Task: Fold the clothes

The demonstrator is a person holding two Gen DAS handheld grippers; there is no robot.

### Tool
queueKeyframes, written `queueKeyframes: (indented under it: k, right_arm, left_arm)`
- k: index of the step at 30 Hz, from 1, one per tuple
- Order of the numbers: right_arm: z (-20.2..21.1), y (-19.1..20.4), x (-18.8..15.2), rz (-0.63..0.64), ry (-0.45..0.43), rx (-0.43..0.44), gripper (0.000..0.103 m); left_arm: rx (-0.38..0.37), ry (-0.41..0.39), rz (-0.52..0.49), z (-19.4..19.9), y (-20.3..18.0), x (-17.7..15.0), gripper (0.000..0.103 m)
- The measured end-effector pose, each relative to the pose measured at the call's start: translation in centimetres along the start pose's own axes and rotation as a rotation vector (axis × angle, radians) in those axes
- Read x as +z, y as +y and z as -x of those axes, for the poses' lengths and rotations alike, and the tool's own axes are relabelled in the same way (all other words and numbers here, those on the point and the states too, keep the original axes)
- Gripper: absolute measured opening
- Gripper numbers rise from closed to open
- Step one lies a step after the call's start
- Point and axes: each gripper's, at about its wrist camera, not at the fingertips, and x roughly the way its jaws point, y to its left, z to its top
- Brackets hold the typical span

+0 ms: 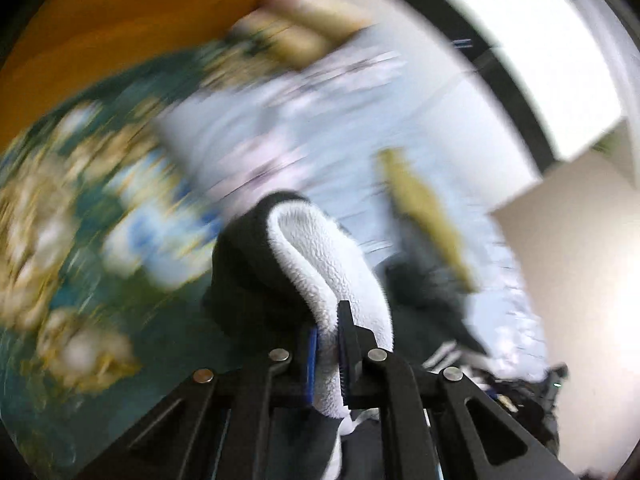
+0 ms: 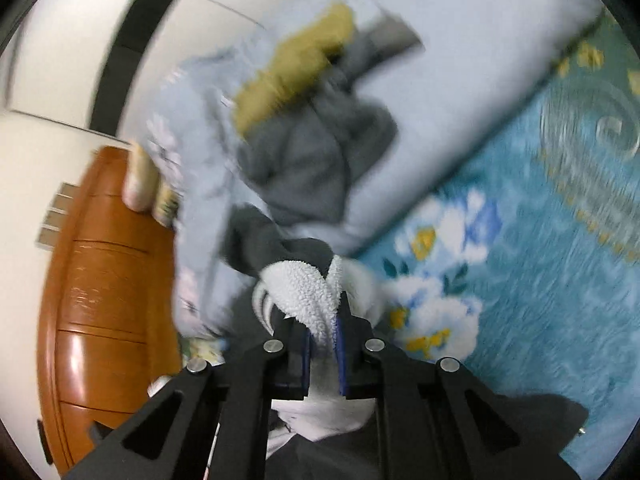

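Observation:
A dark garment with white fleece lining (image 1: pixel 312 248) is pinched between the pads of my left gripper (image 1: pixel 328 332), which is shut on it; the fabric folds over above the fingers and hangs down below them. In the right wrist view my right gripper (image 2: pixel 323 330) is shut on the same kind of white fleece lining (image 2: pixel 304 284), with the dark outer cloth (image 2: pixel 256 240) bunched behind it. Both views are blurred by motion.
A pale blue bed sheet (image 2: pixel 460 80) carries a heap of grey clothes (image 2: pixel 312 148) and an olive-yellow garment (image 2: pixel 296 64). A teal floral blanket (image 2: pixel 520 260) lies beside it. An orange-brown wooden headboard (image 2: pixel 104 280) stands at the left, with a white wall behind.

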Motion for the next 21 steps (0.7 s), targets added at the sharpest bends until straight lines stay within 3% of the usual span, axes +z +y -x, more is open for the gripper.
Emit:
queueKeyframes:
  k: [3, 7, 9, 13, 18, 20, 21]
  right_arm:
    - [5.7, 1.3, 1.4, 0.040, -0.125, 0.062, 0.010]
    - [14.9, 1.1, 3.0, 0.048, -0.335, 0.132, 0.010]
    - [18.2, -0.4, 3.3, 0.043, -0.416, 0.098, 0.010]
    - [17.7, -6.7, 2.9, -0.097, -0.357, -0.128, 0.010]
    - [16.1, -12.9, 0.6, -0.242, -0.293, -0.192, 0.010]
    - [16.4, -13.7, 0.3, -0.273, -0.287, -0.187, 0.010]
    - [16.3, -13.8, 0.3, -0.276, -0.283, -0.186, 0.010]
  left_arm:
    - [-0.128, -0.089, -0.071, 2.9, -3.7, 2.3, 0.009]
    - [-0.135, -0.206, -0.098, 5.0, -4.3, 4.6, 0.006]
    - [-0.104, -0.152, -0.048, 3.4, -3.0, 4.8, 0.006]
    - [-0.048, 0.064, 0.061, -2.8, -0.6, 1.5, 0.005]
    - [-0.056, 0.271, 0.029, -8.3, -3.3, -4.0, 0.007]
    - [-0.056, 0.332, 0.002, -10.5, -4.9, -5.9, 0.013]
    - [-0.055, 0.353, -0.008, -11.6, -5.6, -6.6, 0.024]
